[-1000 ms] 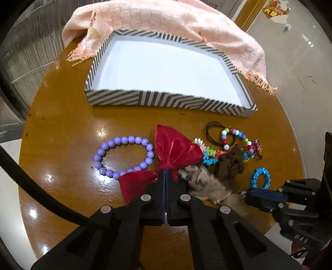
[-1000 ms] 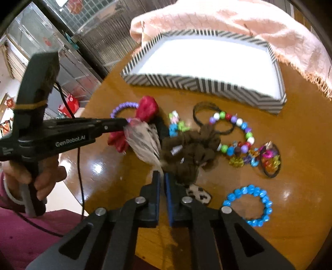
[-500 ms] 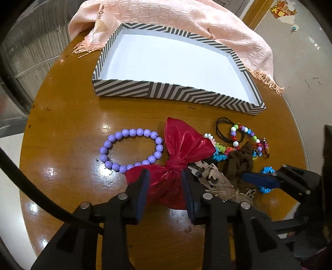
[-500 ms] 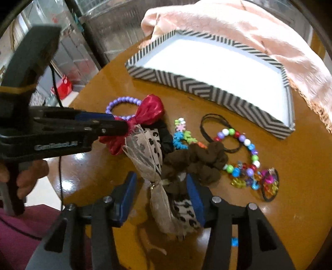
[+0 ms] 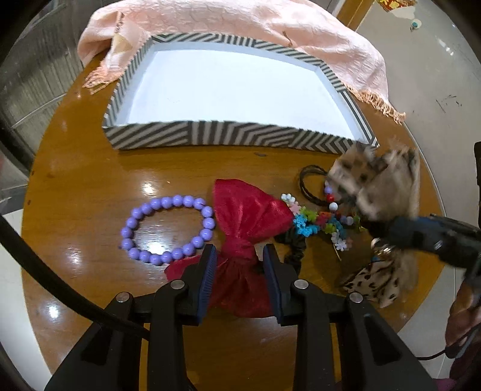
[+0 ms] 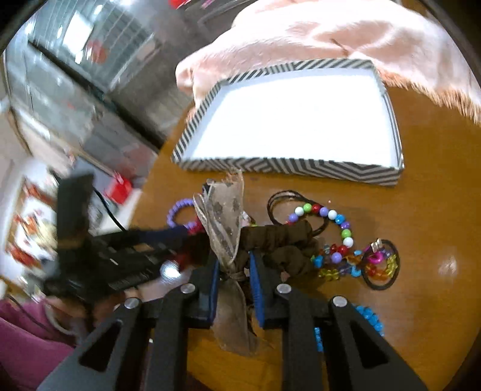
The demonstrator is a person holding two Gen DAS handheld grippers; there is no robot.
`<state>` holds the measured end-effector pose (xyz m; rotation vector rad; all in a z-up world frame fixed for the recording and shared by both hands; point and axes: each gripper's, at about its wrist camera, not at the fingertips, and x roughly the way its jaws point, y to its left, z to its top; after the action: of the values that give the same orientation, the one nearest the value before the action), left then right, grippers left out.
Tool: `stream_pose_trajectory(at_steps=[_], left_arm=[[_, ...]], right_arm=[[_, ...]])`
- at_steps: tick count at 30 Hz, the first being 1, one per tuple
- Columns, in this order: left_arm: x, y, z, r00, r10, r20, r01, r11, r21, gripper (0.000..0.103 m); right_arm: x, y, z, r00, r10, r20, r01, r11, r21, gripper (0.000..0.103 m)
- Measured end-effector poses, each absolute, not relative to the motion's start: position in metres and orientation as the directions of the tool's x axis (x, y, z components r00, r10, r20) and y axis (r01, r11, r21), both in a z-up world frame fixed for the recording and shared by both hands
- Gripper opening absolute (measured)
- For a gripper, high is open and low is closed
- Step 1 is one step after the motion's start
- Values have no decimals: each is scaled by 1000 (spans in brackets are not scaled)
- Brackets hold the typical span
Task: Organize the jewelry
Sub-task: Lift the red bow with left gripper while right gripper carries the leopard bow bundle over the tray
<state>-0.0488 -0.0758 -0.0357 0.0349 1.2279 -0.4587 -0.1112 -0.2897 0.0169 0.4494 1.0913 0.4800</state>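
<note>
A striped tray (image 5: 210, 138) with a white floor stands at the far side of the round wooden table; it also shows in the right wrist view (image 6: 300, 167). My left gripper (image 5: 239, 255) is closed around the knot of a red bow (image 5: 249, 213) that lies on the table. My right gripper (image 6: 233, 264) is closed around the knot of a beige leopard-print bow (image 6: 225, 213), which is lifted and blurred in the left wrist view (image 5: 378, 183). A brown scrunchie (image 6: 282, 240) hangs close against the right gripper.
A purple bead bracelet (image 5: 168, 228), a flower-bead string (image 5: 315, 221), a multicolour bead bracelet (image 6: 327, 219), black hair ties (image 6: 381, 266) and a blue bead bracelet (image 6: 369, 318) lie on the table. A pink scarf (image 5: 240, 24) drapes behind the tray.
Both grippers opened, moved onto the bows' knots and closed on them. The right gripper has lifted the leopard bow off the table toward the tray.
</note>
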Motion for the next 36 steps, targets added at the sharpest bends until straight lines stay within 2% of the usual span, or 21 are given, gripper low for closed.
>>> stream_pose_trajectory(at_steps=[4,6,11,18,28,36], left_arm=[[-46,-74,-38,247,-328,-912,345,909,-233,1],[-46,-70,-34,249,-342,-906,336,908,-250,0],[-46,-56,-12,264,-401,-877,319,894,-313,0],[-42,-39,21,337,-413,-846,305,898,-316,0],[-7,-25,50,451,-303,-840,259,944,-202,0],[29,-31,51,481,-238,-844,241,961,-134,0]], right_arm=[[-110,-300,12,392,581,-713,-109,799,591,20],[-108,-300,13,394,581,-712,-106,799,592,20],[-106,-293,20,398,593,-700,-131,792,597,20],[-98,-282,42,417,587,-694,-183,802,569,20],[-62,-268,71,467,551,-692,-205,828,521,20],[-15,-259,75,479,522,-705,-191,846,497,20]])
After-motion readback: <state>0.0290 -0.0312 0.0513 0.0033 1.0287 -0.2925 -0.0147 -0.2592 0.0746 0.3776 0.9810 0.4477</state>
